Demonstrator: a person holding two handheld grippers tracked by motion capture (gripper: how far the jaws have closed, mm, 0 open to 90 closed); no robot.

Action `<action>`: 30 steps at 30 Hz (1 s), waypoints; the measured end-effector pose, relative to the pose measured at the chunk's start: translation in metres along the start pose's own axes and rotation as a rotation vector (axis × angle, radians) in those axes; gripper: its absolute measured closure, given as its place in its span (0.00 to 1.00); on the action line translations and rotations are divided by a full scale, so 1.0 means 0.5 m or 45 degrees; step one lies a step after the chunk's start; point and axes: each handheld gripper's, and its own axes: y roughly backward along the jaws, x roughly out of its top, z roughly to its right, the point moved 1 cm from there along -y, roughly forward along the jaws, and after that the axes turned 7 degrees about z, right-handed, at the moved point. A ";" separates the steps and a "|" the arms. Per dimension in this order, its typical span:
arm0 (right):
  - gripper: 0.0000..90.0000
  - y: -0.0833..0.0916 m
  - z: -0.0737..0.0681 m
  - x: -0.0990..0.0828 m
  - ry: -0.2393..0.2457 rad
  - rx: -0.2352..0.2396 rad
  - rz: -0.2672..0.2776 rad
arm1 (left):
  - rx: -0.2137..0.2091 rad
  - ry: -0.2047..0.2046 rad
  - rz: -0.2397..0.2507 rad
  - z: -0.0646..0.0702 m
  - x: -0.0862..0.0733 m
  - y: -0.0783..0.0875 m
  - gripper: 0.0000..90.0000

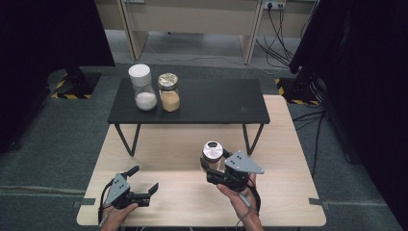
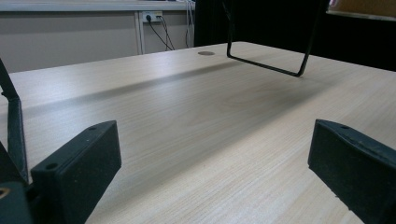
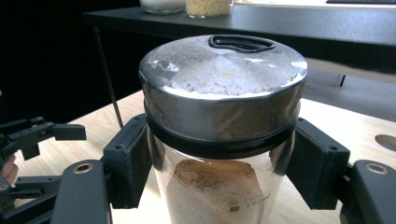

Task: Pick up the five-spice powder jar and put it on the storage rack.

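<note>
A glass jar with a silver metal lid holds brown powder; my right gripper is shut on its glass body just under the lid, over the wooden table. My left gripper rests near the table's front left corner, open, with only bare wood between its pads. On the raised black shelf stand a white-lidded jar of white powder and a jar of tan powder, side by side at its left end.
The black shelf stands on thin metal legs over the far half of the table. A cable hole lies in the tabletop. Dark equipment stands flank the table on the grey carpet.
</note>
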 end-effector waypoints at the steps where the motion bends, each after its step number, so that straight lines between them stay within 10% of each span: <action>1: 0.34 0.000 0.000 0.003 0.002 0.003 0.003 | 0.000 0.000 0.000 0.000 0.000 0.000 0.02; 30: 0.34 -0.024 0.006 0.118 0.005 0.107 -0.007 | 0.001 0.000 -0.001 -0.001 0.000 0.000 0.02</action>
